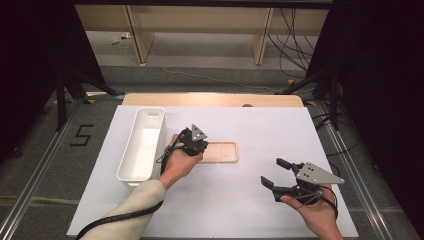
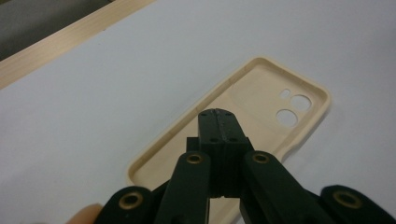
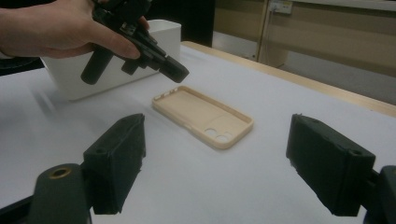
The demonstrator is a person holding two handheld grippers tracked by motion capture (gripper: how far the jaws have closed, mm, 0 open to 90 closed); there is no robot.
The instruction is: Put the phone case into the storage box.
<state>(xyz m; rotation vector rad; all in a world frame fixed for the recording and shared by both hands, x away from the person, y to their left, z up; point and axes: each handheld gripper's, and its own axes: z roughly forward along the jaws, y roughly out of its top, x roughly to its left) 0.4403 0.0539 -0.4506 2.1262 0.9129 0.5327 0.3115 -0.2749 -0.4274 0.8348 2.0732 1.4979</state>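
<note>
1. Nearest us, the right gripper (image 1: 274, 172) hung at the near right of the white table (image 1: 280, 130), well apart from everything else. In its own view its two black jaws stood wide apart with nothing between them, framing the work from a distance.

2. At the middle of the table lay the phone case (image 1: 220, 151), beige, flat, hollow side up. We judged it not yet lifted: it rested fully on the white surface.

3. The left gripper (image 1: 201, 146) was over the case's left end. In its own view the jaws were pressed together, tips meeting, with nothing between them, so we held nothing.

4. Just left of the case stood the white bin (image 1: 136, 172), a long tub running near to far. If the case belonged in it, as we supposed, both the grasp and the carry were left to do.

5. The left gripper view gave us the camera holes at the case's far end and its raised rim. The right gripper view showed the closed tip poised just above the case's end, whether touching we couldn't tell. The high view alone showed bin and case side by side, apart.
</note>
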